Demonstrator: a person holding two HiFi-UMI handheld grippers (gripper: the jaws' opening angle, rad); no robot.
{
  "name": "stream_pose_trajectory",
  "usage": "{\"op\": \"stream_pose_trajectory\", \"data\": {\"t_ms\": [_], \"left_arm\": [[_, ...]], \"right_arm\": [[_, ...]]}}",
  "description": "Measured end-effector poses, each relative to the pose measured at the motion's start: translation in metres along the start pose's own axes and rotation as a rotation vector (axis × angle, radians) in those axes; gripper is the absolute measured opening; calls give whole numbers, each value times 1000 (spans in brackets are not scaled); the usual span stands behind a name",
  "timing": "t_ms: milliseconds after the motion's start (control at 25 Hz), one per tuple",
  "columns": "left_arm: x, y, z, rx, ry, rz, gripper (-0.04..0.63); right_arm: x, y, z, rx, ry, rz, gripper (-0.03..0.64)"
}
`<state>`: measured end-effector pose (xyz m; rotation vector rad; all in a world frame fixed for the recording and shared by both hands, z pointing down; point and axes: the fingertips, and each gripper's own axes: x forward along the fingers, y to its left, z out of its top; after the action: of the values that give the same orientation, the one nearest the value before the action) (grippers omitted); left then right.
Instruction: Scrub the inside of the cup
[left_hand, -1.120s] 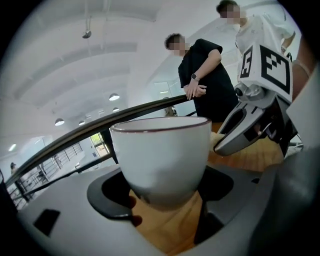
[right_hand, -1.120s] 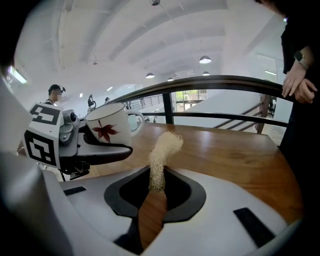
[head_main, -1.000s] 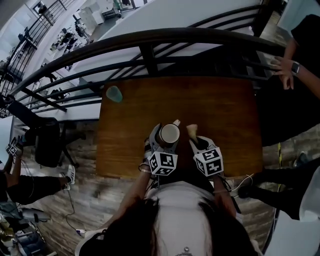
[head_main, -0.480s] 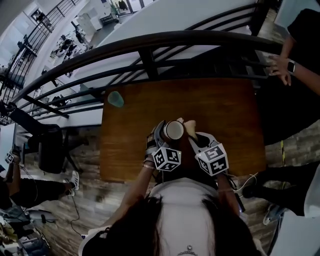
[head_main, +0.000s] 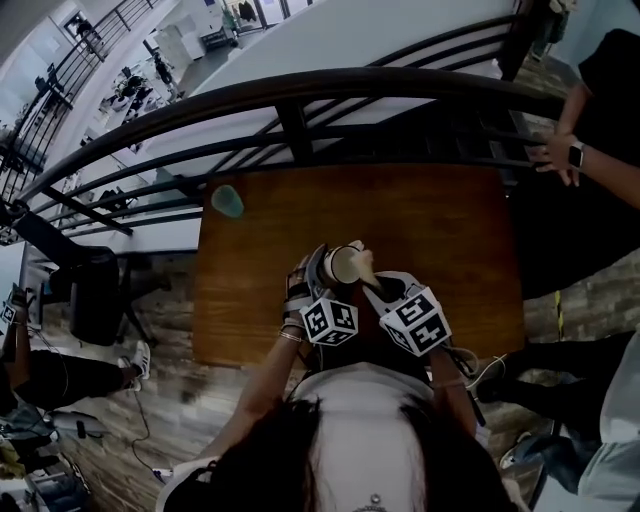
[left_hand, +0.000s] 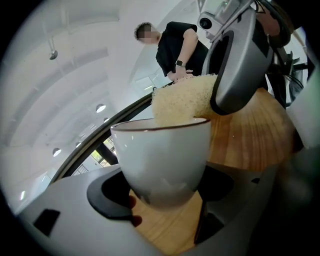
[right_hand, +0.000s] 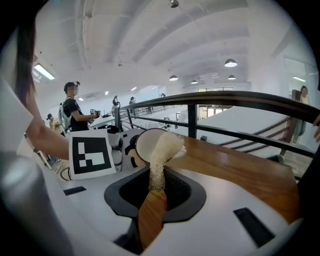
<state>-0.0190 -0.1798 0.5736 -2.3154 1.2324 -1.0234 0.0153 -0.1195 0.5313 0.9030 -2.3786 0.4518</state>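
Note:
My left gripper (head_main: 330, 276) is shut on a white cup (head_main: 342, 263), held above the near edge of the wooden table (head_main: 440, 230) with its mouth tipped to the right. In the left gripper view the cup (left_hand: 162, 160) fills the space between the jaws. My right gripper (head_main: 379, 286) is shut on a scrub brush (head_main: 364, 268) with a wooden handle (right_hand: 150, 215). Its beige bristle head (right_hand: 164, 145) reaches into the cup's mouth (right_hand: 146, 145). In the left gripper view the bristles (left_hand: 181, 102) lie over the cup's rim, under the right gripper's grey body (left_hand: 245, 60).
A small teal cup (head_main: 228, 200) stands at the table's far left corner. A dark metal railing (head_main: 300, 110) runs behind the table. A person's hand with a watch (head_main: 562, 152) rests on the railing at the right. Another person (right_hand: 75, 112) stands far off.
The cup has tipped from mouth-up to facing right. The right gripper has moved left and up, bringing the brush head from beside the cup into its mouth.

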Motion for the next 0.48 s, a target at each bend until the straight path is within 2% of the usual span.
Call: {"op": "stream_pose_trajectory", "data": {"t_ms": [360,480], "left_arm": [[-4,-6,-1,243,-8,64,388],[-4,-9,1,280,-28,79,388]], "right_arm": [[12,22,-7,-124,176,121,83],[10,25,-11,-121,204,152,83]]}}
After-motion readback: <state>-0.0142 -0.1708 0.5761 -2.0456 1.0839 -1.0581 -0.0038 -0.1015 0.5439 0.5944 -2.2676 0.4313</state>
